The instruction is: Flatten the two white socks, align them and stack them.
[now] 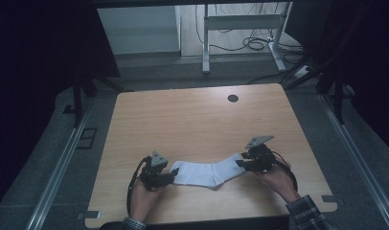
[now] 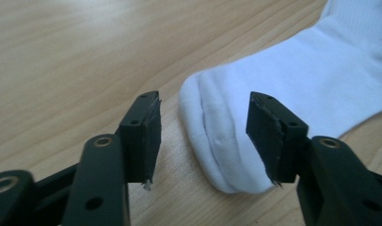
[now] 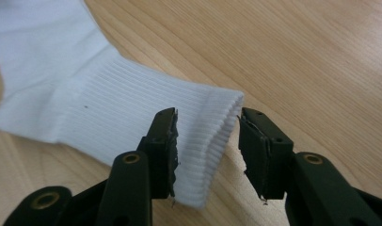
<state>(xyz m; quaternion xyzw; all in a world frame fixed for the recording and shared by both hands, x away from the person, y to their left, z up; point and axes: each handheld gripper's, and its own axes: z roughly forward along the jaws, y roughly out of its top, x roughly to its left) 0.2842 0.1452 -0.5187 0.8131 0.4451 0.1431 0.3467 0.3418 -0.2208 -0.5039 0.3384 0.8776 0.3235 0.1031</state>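
A white sock [image 1: 208, 173] lies flat on the wooden table [image 1: 192, 120], stretched between the two grippers. My left gripper [image 1: 172, 175] is at the toe end. In the left gripper view its jaws stand apart, with the sock's toe [image 2: 226, 141] lying between the pads [image 2: 151, 141] without being pressed. My right gripper [image 1: 240, 163] is at the ribbed cuff. In the right gripper view the cuff's edge [image 3: 212, 136] lies loose between the parted pads [image 3: 255, 150]. A hand holds each gripper from the near edge.
A dark round hole [image 1: 233, 98] sits in the table's far side. Beyond the far edge stands a white desk frame [image 1: 240, 28] with cables on the floor. Metal rails [image 1: 58, 167] run along both sides of the table.
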